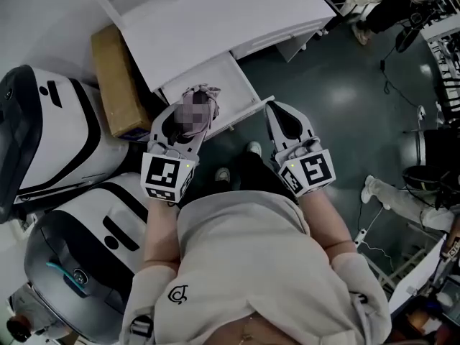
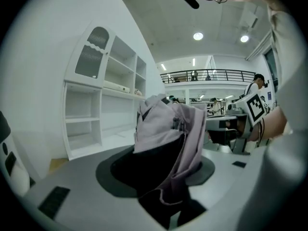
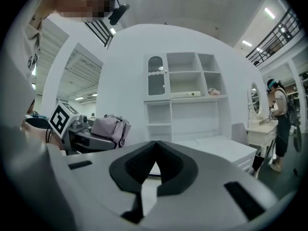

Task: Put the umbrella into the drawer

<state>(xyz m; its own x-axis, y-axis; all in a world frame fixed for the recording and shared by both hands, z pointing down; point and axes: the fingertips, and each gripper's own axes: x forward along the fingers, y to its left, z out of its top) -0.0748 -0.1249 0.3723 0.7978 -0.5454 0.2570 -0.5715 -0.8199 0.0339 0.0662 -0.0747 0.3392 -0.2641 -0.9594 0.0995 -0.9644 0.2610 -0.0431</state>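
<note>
A folded lilac umbrella (image 1: 205, 95) is clamped between the jaws of my left gripper (image 1: 192, 117), its fabric bunched over the dark pads (image 2: 120, 170). In the left gripper view the umbrella (image 2: 163, 129) fills the gap between the jaws. Seen from the head view it hangs over the front left part of the open white drawer (image 1: 224, 70). My right gripper (image 1: 275, 113) is held just right of the drawer's front corner, shut, with its tips touching and nothing between them (image 3: 155, 144). In the right gripper view the umbrella (image 3: 109, 127) shows at left.
The drawer belongs to a white desk (image 1: 230, 13). A cardboard box (image 1: 118, 85) leans beside it, next to large white-and-black machines (image 1: 65, 135). A white shelf cabinet (image 3: 183, 95) stands behind the desk. A person (image 3: 279, 124) stands at the right. My own feet (image 1: 251, 149) are below the drawer.
</note>
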